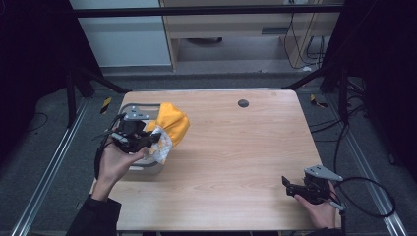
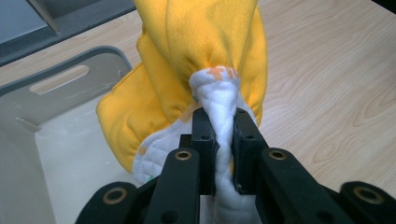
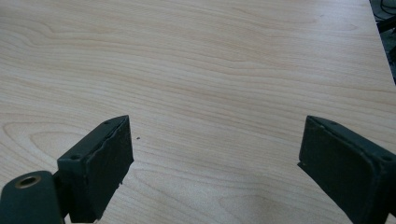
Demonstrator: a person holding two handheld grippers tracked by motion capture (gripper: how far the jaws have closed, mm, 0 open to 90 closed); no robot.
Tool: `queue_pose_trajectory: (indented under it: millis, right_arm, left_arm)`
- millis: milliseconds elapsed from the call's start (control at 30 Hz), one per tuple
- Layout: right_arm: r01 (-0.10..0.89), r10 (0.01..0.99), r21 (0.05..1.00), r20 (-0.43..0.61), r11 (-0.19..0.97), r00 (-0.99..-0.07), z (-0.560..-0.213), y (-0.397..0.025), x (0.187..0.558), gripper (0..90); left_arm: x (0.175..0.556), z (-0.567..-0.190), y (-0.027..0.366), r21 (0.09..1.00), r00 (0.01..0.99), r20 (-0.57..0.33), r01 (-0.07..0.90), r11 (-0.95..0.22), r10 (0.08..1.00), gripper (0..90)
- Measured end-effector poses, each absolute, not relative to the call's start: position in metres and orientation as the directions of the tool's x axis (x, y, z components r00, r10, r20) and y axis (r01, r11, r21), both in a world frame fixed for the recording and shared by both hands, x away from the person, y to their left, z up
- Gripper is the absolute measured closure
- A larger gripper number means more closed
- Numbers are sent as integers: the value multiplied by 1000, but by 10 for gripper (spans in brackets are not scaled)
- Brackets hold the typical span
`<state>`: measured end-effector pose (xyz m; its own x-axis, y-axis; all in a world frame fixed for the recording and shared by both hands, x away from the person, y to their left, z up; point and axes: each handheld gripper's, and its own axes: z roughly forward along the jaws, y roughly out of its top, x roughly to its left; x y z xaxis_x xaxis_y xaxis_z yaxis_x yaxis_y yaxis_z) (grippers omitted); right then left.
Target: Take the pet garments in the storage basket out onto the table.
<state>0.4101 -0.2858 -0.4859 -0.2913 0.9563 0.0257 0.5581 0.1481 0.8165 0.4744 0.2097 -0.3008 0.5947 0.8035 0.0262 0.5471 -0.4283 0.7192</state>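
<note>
Here the left gripper (image 2: 219, 140) has its jaws pinched tight on a white quilted fold of a yellow cloth (image 2: 196, 51), which bunches up just beyond the fingertips. The cloth hangs over the right rim of a grey plastic bin (image 1: 140, 169) at the table's (image 1: 246, 162) left side, partly inside it; the bin's pale inside wall looks bare. The right gripper (image 3: 212, 163) hovers over bare wood at the near right corner, jaws spread wide, holding nothing.
</note>
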Motion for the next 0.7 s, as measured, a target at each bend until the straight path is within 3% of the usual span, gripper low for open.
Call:
queue_pose_trajectory:
  millis: [700]
  right_arm:
    - [553, 956, 820, 26, 147, -293, -485, -286, 410, 97]
  left_arm:
    - [475, -305, 171, 706, 676, 26, 509, -492, 737, 818]
